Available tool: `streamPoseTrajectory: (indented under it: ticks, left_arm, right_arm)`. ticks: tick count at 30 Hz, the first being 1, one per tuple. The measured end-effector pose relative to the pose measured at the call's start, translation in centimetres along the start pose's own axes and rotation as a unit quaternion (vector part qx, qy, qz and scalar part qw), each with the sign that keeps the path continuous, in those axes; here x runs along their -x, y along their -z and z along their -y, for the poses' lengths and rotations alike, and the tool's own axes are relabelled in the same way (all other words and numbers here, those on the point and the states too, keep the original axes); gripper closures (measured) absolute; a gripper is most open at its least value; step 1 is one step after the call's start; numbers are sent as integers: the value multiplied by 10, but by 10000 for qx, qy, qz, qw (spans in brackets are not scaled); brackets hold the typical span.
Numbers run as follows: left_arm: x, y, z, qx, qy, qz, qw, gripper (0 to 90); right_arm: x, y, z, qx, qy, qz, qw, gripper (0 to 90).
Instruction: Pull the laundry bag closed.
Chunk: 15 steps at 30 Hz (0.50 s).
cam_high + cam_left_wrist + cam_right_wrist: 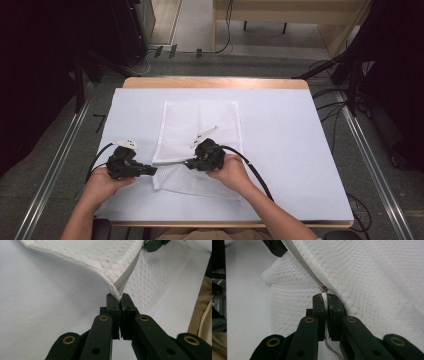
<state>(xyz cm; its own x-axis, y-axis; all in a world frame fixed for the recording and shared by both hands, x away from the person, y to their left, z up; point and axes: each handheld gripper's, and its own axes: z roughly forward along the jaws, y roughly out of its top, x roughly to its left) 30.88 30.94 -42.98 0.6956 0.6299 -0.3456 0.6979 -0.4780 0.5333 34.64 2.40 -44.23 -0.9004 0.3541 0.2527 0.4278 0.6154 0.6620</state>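
White table [280,150]: mesh bag [200,125] long axis runs away from person; left tool [151,170] clamps corner, right tool [189,163] clamps zipper pull [323,288].

One white mesh bag [200,135] — one zipper [126,277], one zipper pull [324,293] — two tongs.

White mesh bag [200,145] covered the table's [280,145] middle, its near edge lifted off the surface. Open table lay left, right and far of it; nothing else stood there.
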Motion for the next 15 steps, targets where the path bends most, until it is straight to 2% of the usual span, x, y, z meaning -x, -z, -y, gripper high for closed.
streamPoseTrajectory:
  ticks: [15]
  left_arm:
    - [-1,-1,0,-41,8,37,10000,887]
  right_arm:
    - [7,7,7,-67,-88,69,9999,881]
